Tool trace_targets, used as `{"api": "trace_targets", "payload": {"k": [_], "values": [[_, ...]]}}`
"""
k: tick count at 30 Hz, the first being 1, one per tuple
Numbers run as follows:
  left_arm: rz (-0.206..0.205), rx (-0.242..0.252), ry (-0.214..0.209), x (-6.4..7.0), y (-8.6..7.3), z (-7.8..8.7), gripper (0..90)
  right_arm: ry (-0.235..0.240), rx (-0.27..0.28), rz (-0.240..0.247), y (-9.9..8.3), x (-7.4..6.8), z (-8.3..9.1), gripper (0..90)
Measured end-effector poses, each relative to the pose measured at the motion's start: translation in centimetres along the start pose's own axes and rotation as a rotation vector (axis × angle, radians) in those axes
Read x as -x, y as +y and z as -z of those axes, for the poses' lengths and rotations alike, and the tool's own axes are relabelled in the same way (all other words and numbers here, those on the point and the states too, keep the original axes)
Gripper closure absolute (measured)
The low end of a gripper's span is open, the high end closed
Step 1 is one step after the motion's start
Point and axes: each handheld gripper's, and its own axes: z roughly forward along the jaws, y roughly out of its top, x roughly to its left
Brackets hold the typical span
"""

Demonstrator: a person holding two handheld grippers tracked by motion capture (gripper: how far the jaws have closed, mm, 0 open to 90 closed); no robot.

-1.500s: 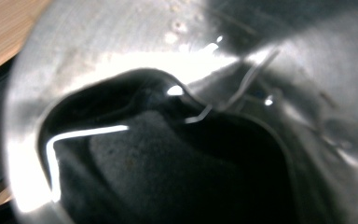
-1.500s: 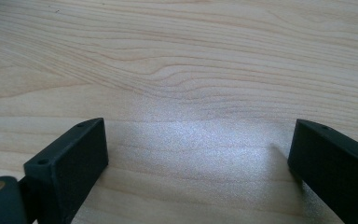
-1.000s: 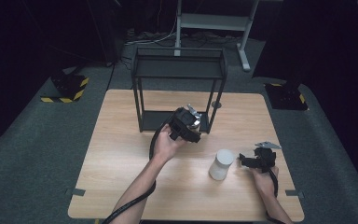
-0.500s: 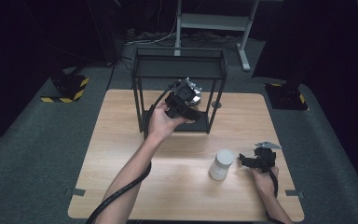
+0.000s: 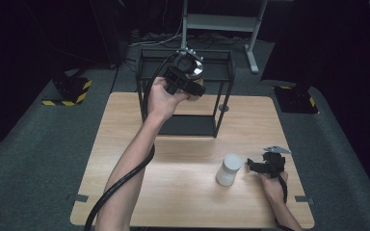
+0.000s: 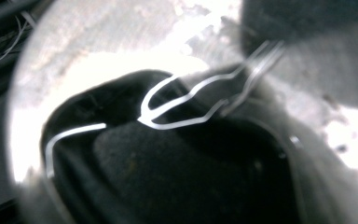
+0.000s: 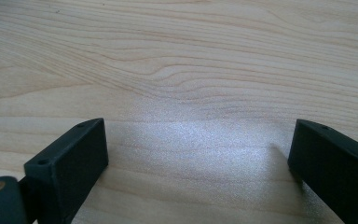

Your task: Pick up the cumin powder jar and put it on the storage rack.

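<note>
Two grippers sat well apart: the left gripper (image 5: 185,79), clenched on a round metal object (image 5: 191,65), hung level with the black rack (image 5: 221,103)'s top, while the right gripper (image 5: 265,166), released, rested just beside the white jar (image 5: 229,169).

Left gripper (image 5: 185,77) with shiny round object (image 5: 191,65) risen from table level beside rack (image 5: 221,103) to rack's top edge, arm stretched farther forward.
</note>
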Motion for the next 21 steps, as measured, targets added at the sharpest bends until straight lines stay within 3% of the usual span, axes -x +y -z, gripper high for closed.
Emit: {"api": "trace_targets", "payload": {"k": [13,21], "values": [[0.055,-0.015,0.082,-1.2,4.0,-0.7,30.6,-0.001,-0.003,0.003,0.0,-0.1,0.0,3.7],[0.121,-0.029,0.104,-2.3,4.5,-2.5,30.6,0.001,-0.003,0.004,0.0,0.0,0.0,3.6]]}}
